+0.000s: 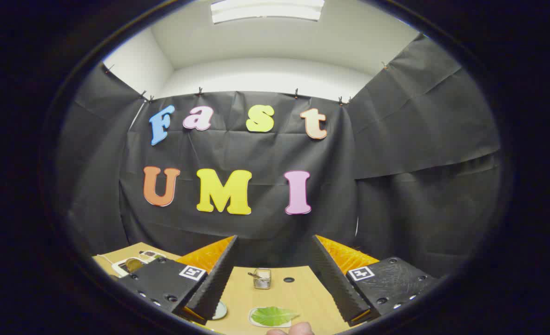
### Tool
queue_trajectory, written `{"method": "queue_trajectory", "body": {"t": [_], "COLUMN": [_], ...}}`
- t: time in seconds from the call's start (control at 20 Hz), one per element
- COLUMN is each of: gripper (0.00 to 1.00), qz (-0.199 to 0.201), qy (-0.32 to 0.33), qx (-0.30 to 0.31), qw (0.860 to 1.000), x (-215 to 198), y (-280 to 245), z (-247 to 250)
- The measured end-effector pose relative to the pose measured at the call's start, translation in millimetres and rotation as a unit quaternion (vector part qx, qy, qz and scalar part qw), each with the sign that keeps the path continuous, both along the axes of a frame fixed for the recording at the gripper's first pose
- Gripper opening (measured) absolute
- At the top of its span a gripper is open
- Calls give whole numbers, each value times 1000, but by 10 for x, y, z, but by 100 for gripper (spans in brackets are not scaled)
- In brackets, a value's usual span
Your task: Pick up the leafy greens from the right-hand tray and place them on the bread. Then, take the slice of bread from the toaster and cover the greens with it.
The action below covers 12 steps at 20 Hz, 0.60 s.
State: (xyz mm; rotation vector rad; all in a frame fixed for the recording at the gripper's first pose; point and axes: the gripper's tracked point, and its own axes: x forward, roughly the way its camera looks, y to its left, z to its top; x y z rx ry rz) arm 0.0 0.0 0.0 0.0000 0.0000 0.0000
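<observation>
Nearest the camera, a fingertip (pixel 298 329) of a person shows just below a green leaf. Those leafy greens (pixel 272 316) lie on a small white tray (pixel 252 320) on the wooden table (pixel 298 293), between the two fingers of the tool (pixel 275 244) and low in the gap. Its fingers stand wide apart and hold nothing. Beyond the greens, farther along the table, a small metal toaster (pixel 262 278) stands upright, with a dark round hole (pixel 288 280) in the tabletop just beside it. Part of a round plate (pixel 220 311) peeks out beside the left finger. Farther left, a white tray (pixel 128 265) holds items too small to tell.
</observation>
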Motion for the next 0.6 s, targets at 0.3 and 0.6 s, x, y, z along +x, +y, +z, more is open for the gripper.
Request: {"method": "queue_trajectory", "body": {"t": [0.3, 0.6], "gripper": [95, 95], "qz": [5, -12], "qy": [8, 4], "qx": [8, 5], "qw": [1000, 1000], "x": [-13, -48], "y": [-77, -300], "z": [-34, -25]}}
